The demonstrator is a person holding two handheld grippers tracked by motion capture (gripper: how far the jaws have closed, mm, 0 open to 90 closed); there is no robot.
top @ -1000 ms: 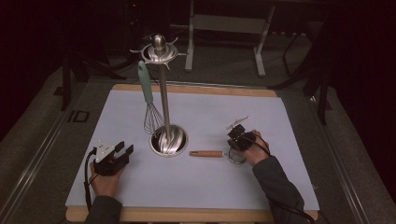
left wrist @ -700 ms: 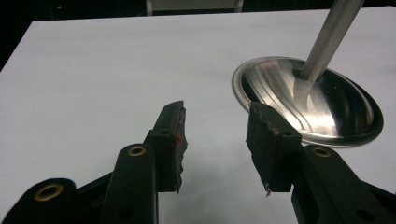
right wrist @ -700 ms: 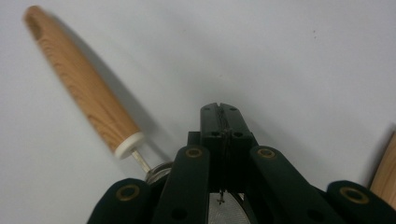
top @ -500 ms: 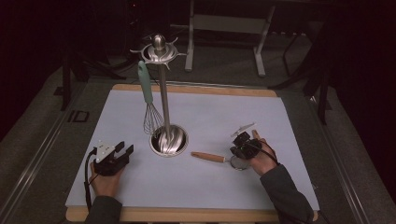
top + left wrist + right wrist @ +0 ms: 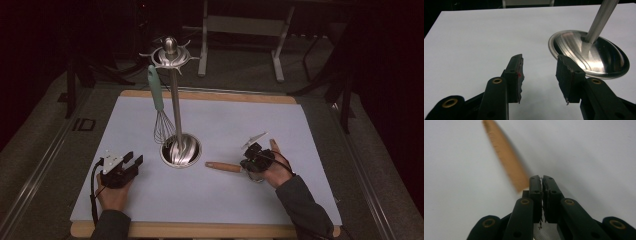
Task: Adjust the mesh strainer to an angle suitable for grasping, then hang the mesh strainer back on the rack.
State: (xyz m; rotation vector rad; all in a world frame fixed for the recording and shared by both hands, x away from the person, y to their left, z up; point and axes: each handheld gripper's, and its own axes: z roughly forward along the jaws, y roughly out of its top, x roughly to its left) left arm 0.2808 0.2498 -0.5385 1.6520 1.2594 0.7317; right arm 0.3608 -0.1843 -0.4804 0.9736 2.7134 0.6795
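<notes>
Wooden handle blurred, tool's head hidden

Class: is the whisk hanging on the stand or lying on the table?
Hanging. The whisk hangs by its green handle from the stand, wires down beside the pole.

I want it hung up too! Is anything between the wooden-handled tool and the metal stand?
Nothing visible. Only bare white mat lies between the wooden-handled tool and the stand; the whisk hangs on the stand's far side.

Left tongs jaws apart, resting low. Right tongs nearly closed, jaws just opening slightly.
</notes>
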